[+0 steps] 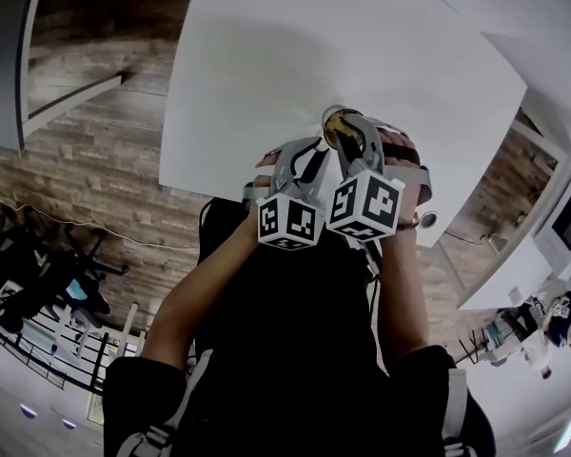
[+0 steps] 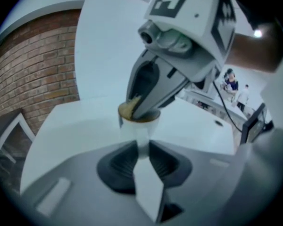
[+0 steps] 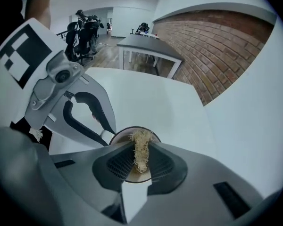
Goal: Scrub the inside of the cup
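Wood planking [image 1: 86, 160], brown and streaky, far left of the cup [image 1: 337, 120]. White table [image 1: 295, 55], smooth and matt with straight edges, spreads under and beyond the cup.

Left gripper [image 1: 309, 155]: just left of the cup in the head view. Grey moulded body with a black-and-white marker cube at the rear. Its own view shows two dark ribbed pads closed on the cup's clear, thin wall, so it is clamped on the cup. The cup is a see-through cylinder, held off the table with its round mouth turned toward the other tool.

Scrubber [image 3: 141, 149]: straw-coloured, fibrous and frayed, a narrow wad. It sits in the cup's mouth, strands spilling over the rim. A tan tint shows inside the rim.

Right gripper [image 3: 141, 160]: just right of the cup and above it. Same grey shell, cube behind. Its black grid-textured pads are pinched on the wad, and the tips reach into the cup's opening.

Brick wall [image 3: 212, 51]: red-brown, coursed, well beyond the cup to the right in the right gripper view.
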Motion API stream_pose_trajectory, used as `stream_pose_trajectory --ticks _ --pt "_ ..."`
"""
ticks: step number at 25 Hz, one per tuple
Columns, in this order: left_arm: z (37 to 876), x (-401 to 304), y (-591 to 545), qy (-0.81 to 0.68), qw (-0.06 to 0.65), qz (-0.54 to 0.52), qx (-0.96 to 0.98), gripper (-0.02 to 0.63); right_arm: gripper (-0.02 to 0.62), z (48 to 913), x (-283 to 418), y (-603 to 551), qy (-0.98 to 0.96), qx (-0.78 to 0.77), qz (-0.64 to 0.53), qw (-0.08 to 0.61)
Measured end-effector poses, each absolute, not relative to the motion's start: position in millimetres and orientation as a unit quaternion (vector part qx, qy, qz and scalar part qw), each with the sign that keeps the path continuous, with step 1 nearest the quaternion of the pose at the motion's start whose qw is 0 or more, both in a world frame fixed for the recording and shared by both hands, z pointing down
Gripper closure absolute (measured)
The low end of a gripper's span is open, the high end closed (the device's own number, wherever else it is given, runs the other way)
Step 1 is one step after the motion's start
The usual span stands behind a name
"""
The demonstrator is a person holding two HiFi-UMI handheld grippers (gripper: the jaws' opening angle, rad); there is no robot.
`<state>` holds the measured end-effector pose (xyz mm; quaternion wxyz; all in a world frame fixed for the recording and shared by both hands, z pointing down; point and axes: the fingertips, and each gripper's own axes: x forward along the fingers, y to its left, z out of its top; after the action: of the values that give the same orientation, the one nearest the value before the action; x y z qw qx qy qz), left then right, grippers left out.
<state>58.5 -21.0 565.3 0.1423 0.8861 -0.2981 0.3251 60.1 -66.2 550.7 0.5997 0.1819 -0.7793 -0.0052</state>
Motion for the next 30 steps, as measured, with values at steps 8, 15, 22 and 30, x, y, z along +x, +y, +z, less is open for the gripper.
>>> stream_pose_trajectory --ticks 8,15,22,30 --pt "565 60 -22 -0.298 0.142 0.329 0.885 0.532 0.534 544 56 -72 -0.795 0.236 0.081 0.553" --pt "564 61 -24 -0.299 0.141 0.329 0.884 0.532 0.534 526 64 -81 -0.799 0.372 0.293 0.370" --pt "565 61 -24 -0.301 0.146 0.325 0.885 0.532 0.534 554 57 -78 -0.773 0.323 0.236 0.492" --pt "564 62 -23 -0.304 0.166 0.320 0.882 0.532 0.534 506 57 -64 -0.788 0.280 0.220 0.502"
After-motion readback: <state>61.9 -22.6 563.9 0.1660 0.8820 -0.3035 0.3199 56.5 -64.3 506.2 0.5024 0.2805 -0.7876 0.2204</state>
